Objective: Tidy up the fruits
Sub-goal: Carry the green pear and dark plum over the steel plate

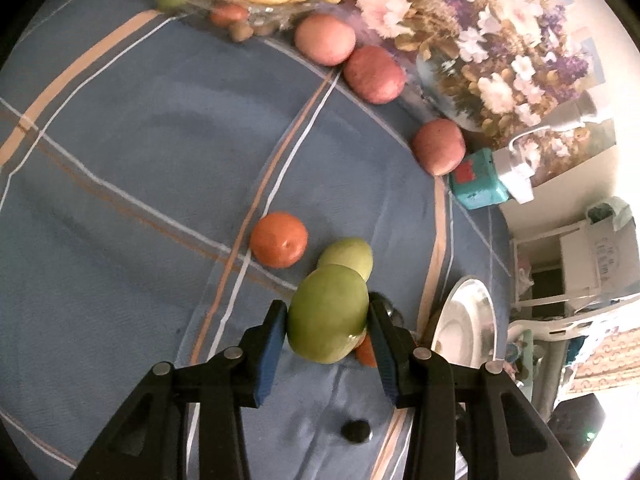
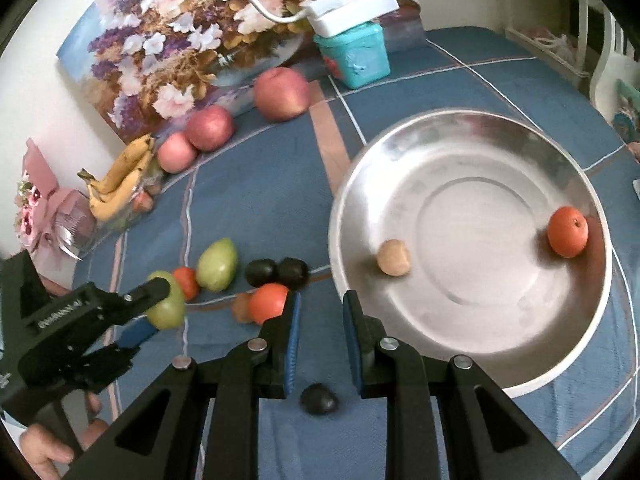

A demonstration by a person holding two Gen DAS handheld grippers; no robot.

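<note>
Fruits lie spread over a desk [image 2: 400, 80] covered with a blue plaid cloth, most of them toward the far edge by a floral painting [image 2: 168, 44]. The left hand-held gripper [image 1: 327, 326] is clamped on a green mango [image 1: 328, 322], its blue pads pressed against both sides of the fruit; in the right wrist view the same left hand-held gripper [image 2: 154, 308] holds that green mango [image 2: 166, 304] just beside the other loose fruit. A second green mango [image 2: 217, 264] lies on the cloth directly beyond it, with a small orange [image 1: 279, 245] just to one side. The right hand-held gripper [image 2: 320, 332] is released, its jaws apart with nothing between them, positioned just beside the near rim of a steel bowl [image 2: 472, 340]. Inside the bowl rest one orange fruit [image 2: 567, 231] against the right wall and one small tan fruit [image 2: 393, 257] near the left wall, well apart from each other. On the cloth between the two grippers are another orange fruit [image 2: 267, 301] and two dark plums [image 2: 276, 273] touching each other; a third dark plum [image 2: 319, 399] lies below the right jaws. Three red apples [image 2: 282, 94] sit along the far edge of the desk beside the painting, and a bunch of bananas [image 2: 120, 184] rests near the far left corner. A teal box [image 2: 354, 54] stands at the far edge
</note>
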